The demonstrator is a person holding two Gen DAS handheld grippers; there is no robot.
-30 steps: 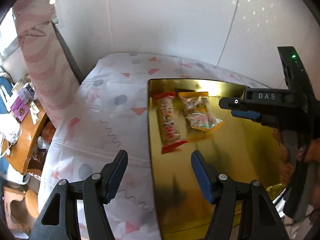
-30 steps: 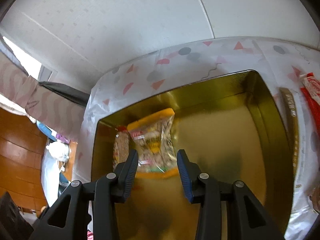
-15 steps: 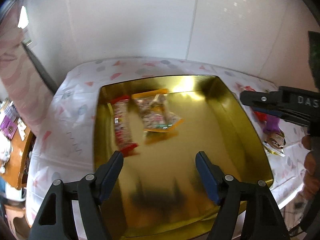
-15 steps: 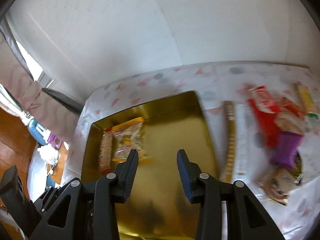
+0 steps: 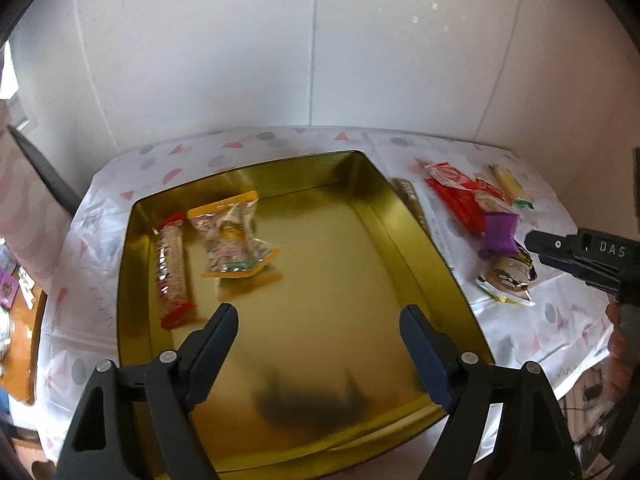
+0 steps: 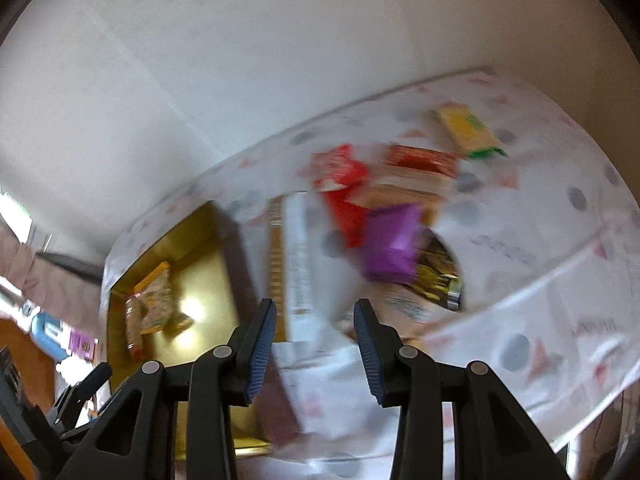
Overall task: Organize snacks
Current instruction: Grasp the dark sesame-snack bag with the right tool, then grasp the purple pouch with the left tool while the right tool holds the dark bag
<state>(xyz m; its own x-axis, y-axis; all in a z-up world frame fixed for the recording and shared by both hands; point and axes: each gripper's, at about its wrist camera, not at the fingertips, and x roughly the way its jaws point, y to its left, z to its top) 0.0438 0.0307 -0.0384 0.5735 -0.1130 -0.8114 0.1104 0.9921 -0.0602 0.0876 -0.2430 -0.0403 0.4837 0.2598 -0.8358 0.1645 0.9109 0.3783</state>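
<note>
A gold tin tray [image 5: 416,240] [image 6: 224,240] lies on the patterned tablecloth. In it rest a red-ended bar [image 5: 172,268] and an orange-edged clear snack bag [image 5: 232,240]. My left gripper [image 5: 320,344] hovers over the tray's near half, its jaws opening with nothing between them. Right of the tray lies a pile of snacks: a red packet [image 5: 456,200] [image 6: 344,196], a purple packet [image 5: 498,234] [image 6: 392,240], a yellow bar [image 5: 510,184] [image 6: 468,128] and a gold-brown pack [image 5: 508,276]. My right gripper [image 6: 316,344] hangs open and empty above the cloth, near that pile; the view is blurred.
A long thin brown stick pack [image 5: 412,200] [image 6: 276,256] lies along the tray's right rim. A white wall stands behind the table. The table's left edge drops to a wooden floor with clutter [image 5: 12,280]. A hand [image 5: 620,344] holds the right tool [image 5: 588,256].
Both grippers have swung to the right: the left from the tray's left rim to over its middle, with its jaws wider, and the right from above the snack bag to the loose pile.
</note>
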